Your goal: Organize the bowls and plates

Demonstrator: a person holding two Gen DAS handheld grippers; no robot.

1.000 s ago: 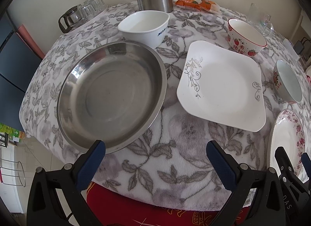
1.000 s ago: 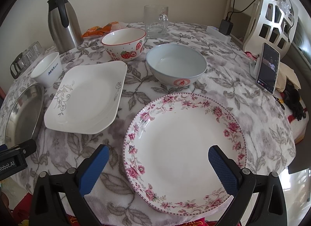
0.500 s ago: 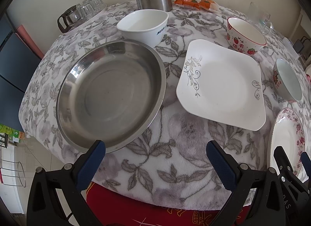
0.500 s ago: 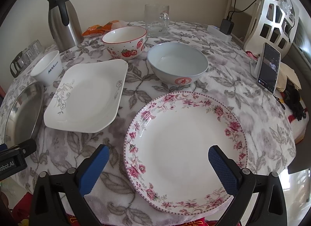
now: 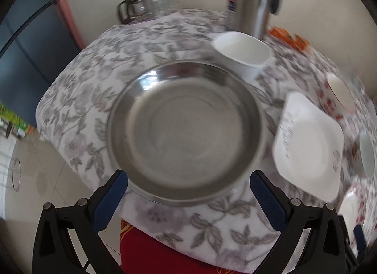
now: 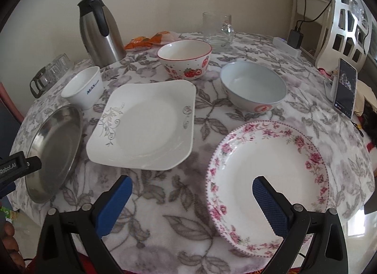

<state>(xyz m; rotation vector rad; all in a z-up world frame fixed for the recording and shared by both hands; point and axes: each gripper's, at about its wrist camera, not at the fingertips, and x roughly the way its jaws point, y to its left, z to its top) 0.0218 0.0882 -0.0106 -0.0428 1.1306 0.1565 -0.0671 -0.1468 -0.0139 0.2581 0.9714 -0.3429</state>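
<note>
A steel dish fills the left wrist view, and my left gripper stands open just before its near rim, holding nothing. That dish also shows at the left edge of the right wrist view. A square white plate lies mid-table, with a rose-rimmed round plate to its right. My right gripper is open above the cloth, its right finger over the round plate's near-left part. Behind stand a white MAX bowl, a strawberry bowl and a pale blue bowl.
A steel thermos, a glass mug and orange snack packets stand at the back. Upturned glasses sit at the left edge. A phone leans at the right. The flowered cloth drops off just before my grippers.
My left gripper has swung left and forward, so the steel dish is now centred between its fingers. My right gripper has shifted left, off the middle of the rose plate.
</note>
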